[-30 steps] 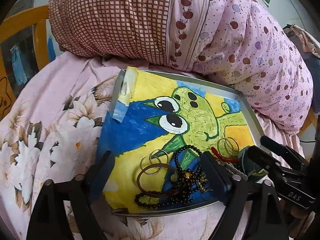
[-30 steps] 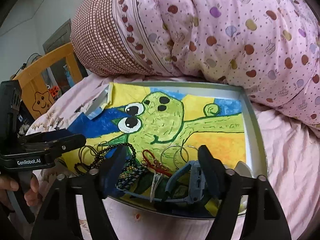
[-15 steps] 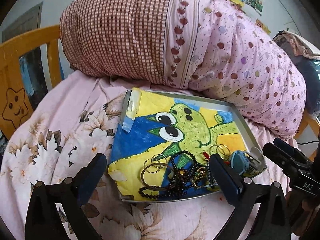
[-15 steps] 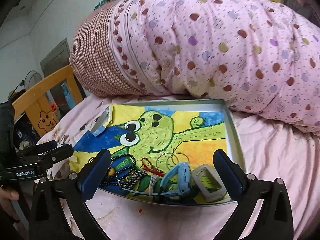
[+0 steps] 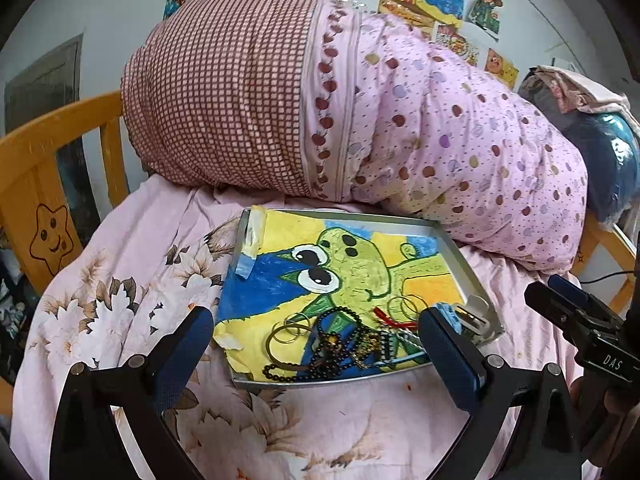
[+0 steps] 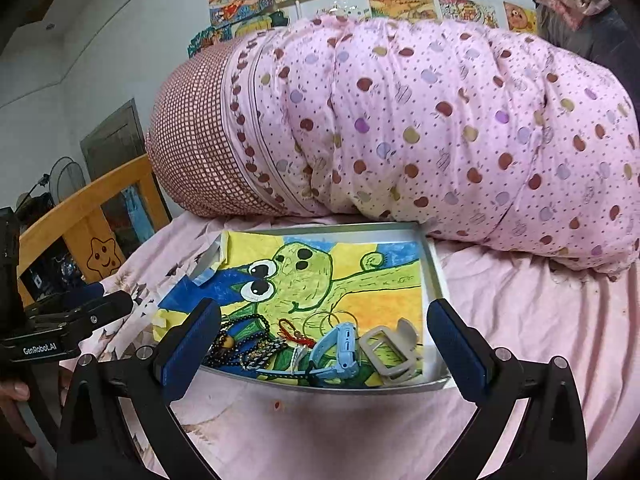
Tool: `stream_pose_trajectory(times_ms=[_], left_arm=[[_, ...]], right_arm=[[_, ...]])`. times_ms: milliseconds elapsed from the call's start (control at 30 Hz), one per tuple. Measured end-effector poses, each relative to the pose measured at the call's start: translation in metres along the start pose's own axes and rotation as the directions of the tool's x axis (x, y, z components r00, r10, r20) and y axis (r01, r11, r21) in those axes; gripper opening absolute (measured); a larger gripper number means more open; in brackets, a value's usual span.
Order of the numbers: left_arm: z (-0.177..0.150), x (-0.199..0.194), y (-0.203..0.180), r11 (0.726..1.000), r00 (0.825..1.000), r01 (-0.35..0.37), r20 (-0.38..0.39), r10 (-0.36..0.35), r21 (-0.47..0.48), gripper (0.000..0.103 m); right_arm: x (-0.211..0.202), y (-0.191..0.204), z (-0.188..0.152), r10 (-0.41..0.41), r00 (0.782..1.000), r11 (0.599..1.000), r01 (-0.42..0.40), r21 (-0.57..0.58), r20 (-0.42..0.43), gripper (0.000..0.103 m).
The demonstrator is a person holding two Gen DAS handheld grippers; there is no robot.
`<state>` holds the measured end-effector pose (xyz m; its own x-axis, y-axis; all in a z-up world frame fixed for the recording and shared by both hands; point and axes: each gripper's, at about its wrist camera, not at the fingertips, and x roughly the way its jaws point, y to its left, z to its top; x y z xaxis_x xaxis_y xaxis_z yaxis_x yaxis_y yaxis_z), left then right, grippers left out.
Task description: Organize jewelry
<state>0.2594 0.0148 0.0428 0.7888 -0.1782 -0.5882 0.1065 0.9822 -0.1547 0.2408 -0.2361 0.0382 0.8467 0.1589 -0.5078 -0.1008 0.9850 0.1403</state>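
Left gripper [image 5: 316, 344]: matte black forked frame, round silver screws at the joints, two fingers [image 5: 182, 354] faced with dark blue textured pads; white "GenRobot.AI" lettering on the black side body in the right wrist view. Right gripper [image 6: 324, 346]: identical black frame, silver screws, blue-padded fingers [image 6: 456, 350]; white "DAS" marking on its side in the left wrist view.

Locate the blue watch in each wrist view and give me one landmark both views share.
Left wrist view: the blue watch peeks out at the tray's near right corner, mostly behind the left gripper's right finger.
Right wrist view: the blue watch lies in full view, lower centre, beside a grey frame.
Shared landmark: the frog drawing lining the tray.
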Motion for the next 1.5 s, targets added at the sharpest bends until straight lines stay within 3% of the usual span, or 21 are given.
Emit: stream_pose_trajectory(times_ms=[967, 1300, 1500], left_arm=[[-0.033, -0.087, -0.039, 1.000, 0.997, -0.014, 0.080, 0.012, 0.025, 0.103], [-0.055, -0.121, -0.042, 0.998, 0.992, -0.055, 0.112, 0.054, 0.010, 0.103], [-0.073, -0.150, -0.048, 0.995, 0.988, -0.076, 0.139, 0.068, 0.058, 0.103]], right_arm=[[-0.096, -0.015, -0.028, -0.015, 0.995, 1.000, 0.017, -0.017, 0.099, 0.101], [-0.129, -0.011, -0.051, -0.024, 0.995, 1.000, 0.024, 0.000, 0.095, 0.101], [-0.149, -0.008, -0.067, -0.035, 0.996, 0.999, 0.035, 0.006, 0.083, 0.101]])
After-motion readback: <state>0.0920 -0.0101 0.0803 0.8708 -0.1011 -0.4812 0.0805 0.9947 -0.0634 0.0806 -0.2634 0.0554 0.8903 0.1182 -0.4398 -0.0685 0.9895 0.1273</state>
